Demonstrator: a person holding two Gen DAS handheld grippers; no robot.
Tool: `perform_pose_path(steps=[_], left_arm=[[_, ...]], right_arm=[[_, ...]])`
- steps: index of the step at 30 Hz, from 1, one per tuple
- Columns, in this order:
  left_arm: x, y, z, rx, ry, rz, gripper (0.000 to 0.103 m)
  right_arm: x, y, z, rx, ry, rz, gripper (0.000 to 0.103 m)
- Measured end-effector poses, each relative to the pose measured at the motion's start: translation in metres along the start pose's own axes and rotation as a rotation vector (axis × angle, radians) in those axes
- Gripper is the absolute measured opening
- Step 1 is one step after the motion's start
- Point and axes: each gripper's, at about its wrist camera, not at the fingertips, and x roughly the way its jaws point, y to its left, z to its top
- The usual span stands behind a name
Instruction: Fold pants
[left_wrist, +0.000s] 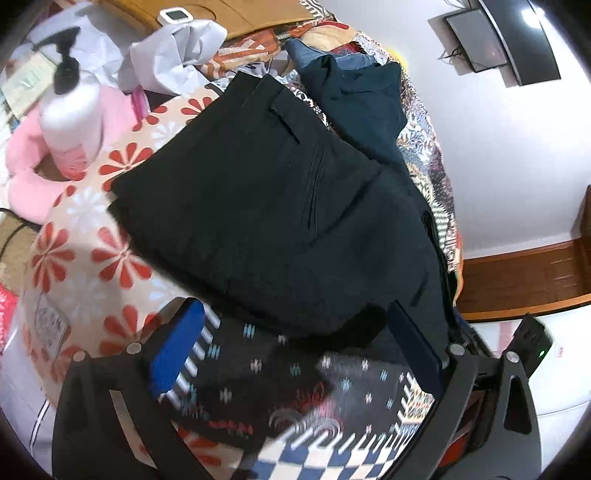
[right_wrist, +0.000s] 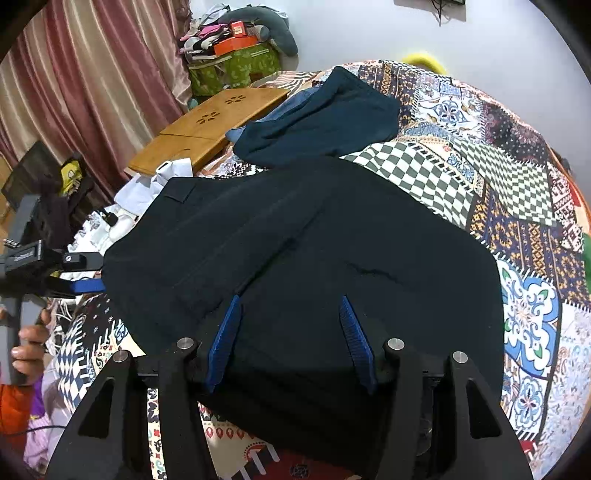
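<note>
Folded pants (right_wrist: 303, 251) on patchwork bedspread (right_wrist: 517, 206) — both grippers' jaws apart.

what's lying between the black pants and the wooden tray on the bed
White crumpled cloth or paper lies between the black pants and the wooden tray, clearest in the right wrist view.

Under my jaws is a bed with a patchwork cover (right_wrist: 517, 192) of checks and flower tiles. On it lie the black pants (right_wrist: 295, 240), folded, and beyond them a dark blue garment (right_wrist: 332, 122). Beside these rest a wooden lap tray (right_wrist: 207, 129) and some white crumpled cloth (left_wrist: 177, 55).
</note>
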Motion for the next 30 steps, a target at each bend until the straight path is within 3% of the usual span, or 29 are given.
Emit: perform_pose_path(steps=[3,8,10,15,24,30], left_arm=[[0.009,0.01,0.016,-0.057,-0.007,0.001,0.097],[0.016,0.019,0.039,-0.057,-0.056,0.144,0.062],[0.017,0.02,0.044,-0.042,-0.072,0.166,0.044],[-0.004,-0.007,0.049,0.072,-0.133,0.199,0.023],[-0.066,-0.143,0.035,0.439,-0.38,0.242,0.018],[-0.075,-0.239,0.005,0.64,-0.467,0.148,0.018]], right_arm=[[0.001,0.003,0.001,0.002,0.002,0.0,0.052],[0.002,0.001,0.0,0.013,-0.001,0.011,0.052],[0.002,0.0,-0.001,0.018,-0.002,0.016,0.052],[0.0,0.001,-0.002,0.03,-0.014,0.002,0.055],[-0.033,-0.023,-0.012,0.133,-0.072,0.008,0.058],[-0.07,-0.056,-0.035,0.165,-0.118,-0.106,0.06]])
